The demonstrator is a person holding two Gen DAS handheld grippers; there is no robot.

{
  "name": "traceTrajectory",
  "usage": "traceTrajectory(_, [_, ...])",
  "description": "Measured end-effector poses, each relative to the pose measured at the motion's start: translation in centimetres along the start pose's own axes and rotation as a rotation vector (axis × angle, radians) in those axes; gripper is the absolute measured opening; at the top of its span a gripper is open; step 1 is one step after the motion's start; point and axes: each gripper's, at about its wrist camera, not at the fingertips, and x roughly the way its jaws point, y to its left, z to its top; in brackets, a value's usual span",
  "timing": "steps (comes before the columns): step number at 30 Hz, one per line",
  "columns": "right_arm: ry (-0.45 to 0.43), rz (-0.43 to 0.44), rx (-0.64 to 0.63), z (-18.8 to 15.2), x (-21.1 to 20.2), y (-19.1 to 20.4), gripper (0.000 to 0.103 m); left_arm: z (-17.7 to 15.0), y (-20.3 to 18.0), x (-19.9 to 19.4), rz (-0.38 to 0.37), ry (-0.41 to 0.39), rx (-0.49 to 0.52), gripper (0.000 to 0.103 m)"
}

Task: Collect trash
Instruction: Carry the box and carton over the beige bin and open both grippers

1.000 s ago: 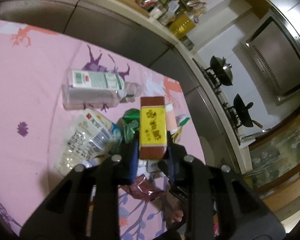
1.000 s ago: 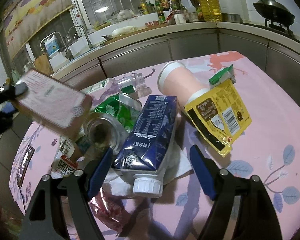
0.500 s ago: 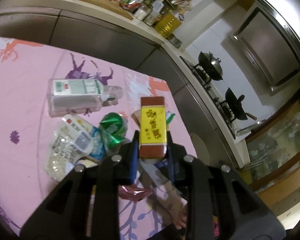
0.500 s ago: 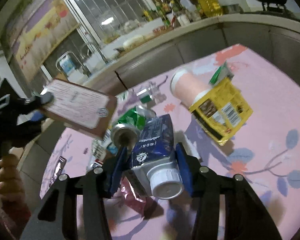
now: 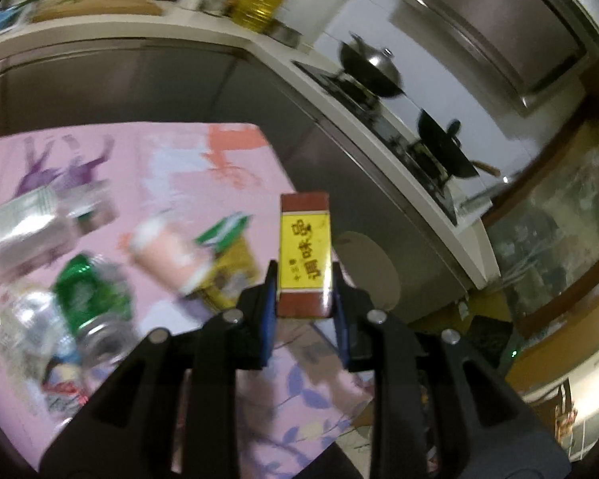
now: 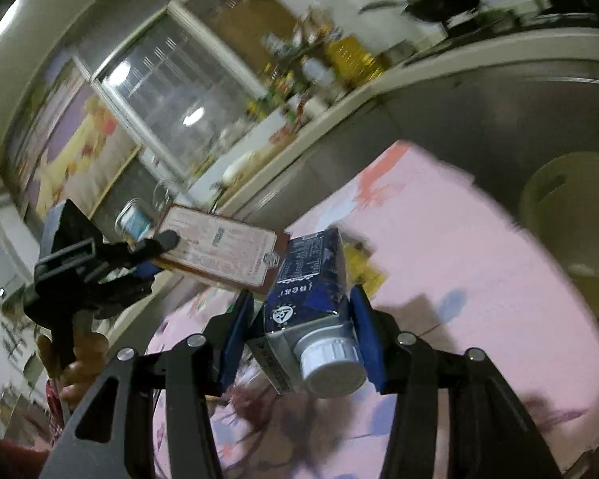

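Blue carton (image 6: 313, 275) pinched cap-end toward camera in right gripper (image 6: 303, 333), brown-yellow box (image 5: 305, 253) pinched by left gripper (image 5: 304, 311), both lifted off pink bench (image 5: 227, 167), likely bound for a bin; green can (image 5: 94, 295), pink cup (image 5: 167, 253) remain there.

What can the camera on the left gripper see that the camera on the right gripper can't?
Only the left wrist view shows the crushed green metal can and the pink paper cup lying on the table.

Only the right wrist view shows the dark blue drink carton with a white cap gripped in the right gripper, and the window.

Both show the pink flowered tablecloth, the flat brown box with a yellow label held by the left gripper, and a black wok.
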Motion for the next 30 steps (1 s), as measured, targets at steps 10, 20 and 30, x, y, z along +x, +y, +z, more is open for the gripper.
traceTrajectory(10, [-0.186,-0.306,0.105,4.8,-5.3,-12.8,0.047,3.9,-10.2,16.8,-0.098,0.166,0.147,0.023])
traceTrajectory(20, [-0.152,-0.465,0.196,3.6,-4.8,-21.3,0.049,1.5,-14.9,31.3,-0.052,0.344,0.257,0.023])
traceTrajectory(30, [-0.229,-0.463,0.2,4.1,-5.7,-20.9,0.071,1.0,-14.1,30.8,0.048,0.319,0.256,0.06])
